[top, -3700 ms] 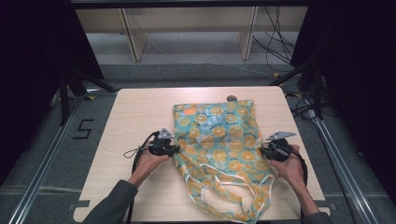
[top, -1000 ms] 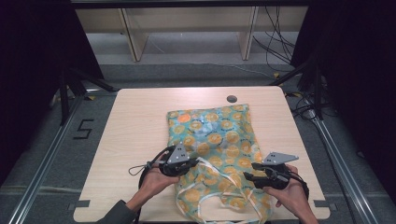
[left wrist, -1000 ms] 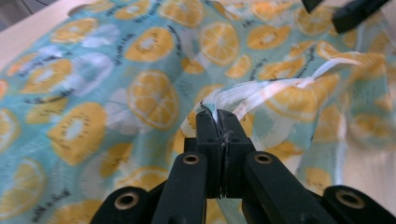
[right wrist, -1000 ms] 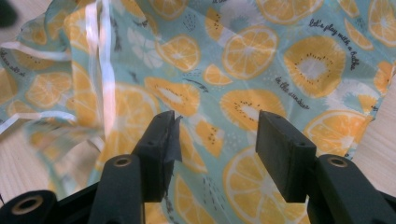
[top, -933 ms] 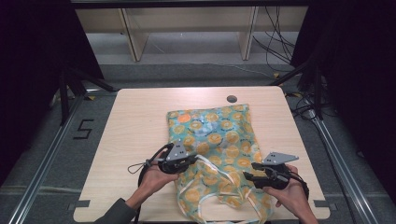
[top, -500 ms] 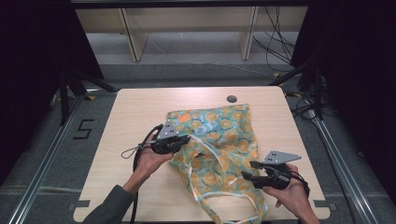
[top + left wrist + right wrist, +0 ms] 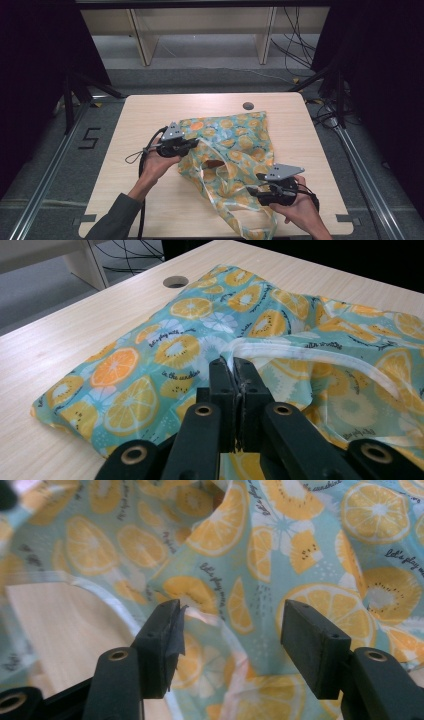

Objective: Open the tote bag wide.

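A teal cloth bag [image 7: 240, 131] printed with orange and kiwi slices lies on the wooden table [image 7: 145, 112], its mouth and white-trimmed handles toward me. My left gripper [image 7: 194, 143] is shut on the bag's white-trimmed edge [image 7: 280, 351] and holds that side raised; in the left gripper view its jaws [image 7: 232, 367] are pressed together on the hem. My right gripper [image 7: 253, 191] sits at the bag's near right part. Its jaws [image 7: 230, 625] have just been opening and stand apart, with the bag's fabric [image 7: 300, 545] beyond them and nothing pinched.
A round cable hole [image 7: 248, 106] is in the table just past the bag. Bare wood [image 7: 55, 615] shows through the bag's handle loop. Shelving legs and cables stand on the floor behind the table, and a metal rail runs along each side.
My left gripper has moved away from me and a little left with the bag's edge, lifting it and spreading the mouth. The right gripper's jaws have widened near the same spot.
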{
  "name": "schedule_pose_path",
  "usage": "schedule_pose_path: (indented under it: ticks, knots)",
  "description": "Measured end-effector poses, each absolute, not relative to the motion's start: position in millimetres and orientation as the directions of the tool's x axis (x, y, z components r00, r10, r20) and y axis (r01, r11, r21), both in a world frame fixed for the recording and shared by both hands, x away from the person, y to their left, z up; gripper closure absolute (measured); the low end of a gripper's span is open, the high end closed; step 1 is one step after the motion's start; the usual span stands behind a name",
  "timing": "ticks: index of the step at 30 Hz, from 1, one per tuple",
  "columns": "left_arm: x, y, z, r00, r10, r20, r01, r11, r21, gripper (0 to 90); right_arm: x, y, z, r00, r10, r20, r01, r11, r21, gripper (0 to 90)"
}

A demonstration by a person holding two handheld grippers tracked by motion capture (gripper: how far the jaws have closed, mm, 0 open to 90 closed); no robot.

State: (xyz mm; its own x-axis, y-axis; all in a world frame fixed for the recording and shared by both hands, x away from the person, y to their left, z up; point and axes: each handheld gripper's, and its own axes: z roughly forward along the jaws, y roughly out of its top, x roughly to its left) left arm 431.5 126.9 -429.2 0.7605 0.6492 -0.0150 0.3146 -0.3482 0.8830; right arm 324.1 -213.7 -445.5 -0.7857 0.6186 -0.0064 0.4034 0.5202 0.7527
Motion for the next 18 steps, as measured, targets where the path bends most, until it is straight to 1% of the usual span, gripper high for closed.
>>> schedule_pose_path:
  ticks: [4,6,7,10,11,13,15,16,18]
  knots:
    - [433,129,-426,0.764,0.645,-0.020,0.311,-0.340,0.888,87.4,334,-207,-448,-0.772,0.634,-0.037,0.401,0.532,0.746,42.8]
    - [433,130,-424,0.759,0.651,-0.022,0.317,-0.340,0.886,87.3,339,-203,-451,-0.762,0.646,-0.047,0.411,0.537,0.737,45.5]
    - [434,130,-424,0.763,0.646,-0.024,0.311,-0.335,0.889,87.2,344,-203,-453,-0.761,0.643,-0.089,0.389,0.562,0.730,47.4]
    - [436,130,-422,0.761,0.649,-0.024,0.311,-0.332,0.891,87.1,358,-201,-458,-0.750,0.647,-0.136,0.371,0.582,0.723,63.1]
    - [437,130,-422,0.766,0.642,-0.027,0.308,-0.330,0.892,87.1,364,-201,-459,-0.755,0.638,-0.151,0.363,0.598,0.715,71.1]
    - [439,130,-422,0.761,0.648,-0.027,0.308,-0.324,0.894,86.9,372,-201,-459,-0.753,0.635,-0.175,0.340,0.602,0.722,81.9]
    - [441,130,-422,0.762,0.647,-0.021,0.310,-0.337,0.889,86.6,378,-201,-458,-0.750,0.640,-0.171,0.338,0.591,0.733,88.2]
    - [442,130,-423,0.758,0.651,-0.027,0.315,-0.331,0.890,86.6,381,-202,-456,-0.751,0.641,-0.162,0.342,0.586,0.735,89.7]
    - [444,130,-425,0.761,0.648,-0.018,0.309,-0.339,0.889,86.3,388,-204,-451,-0.748,0.645,-0.154,0.340,0.573,0.746,90.0]
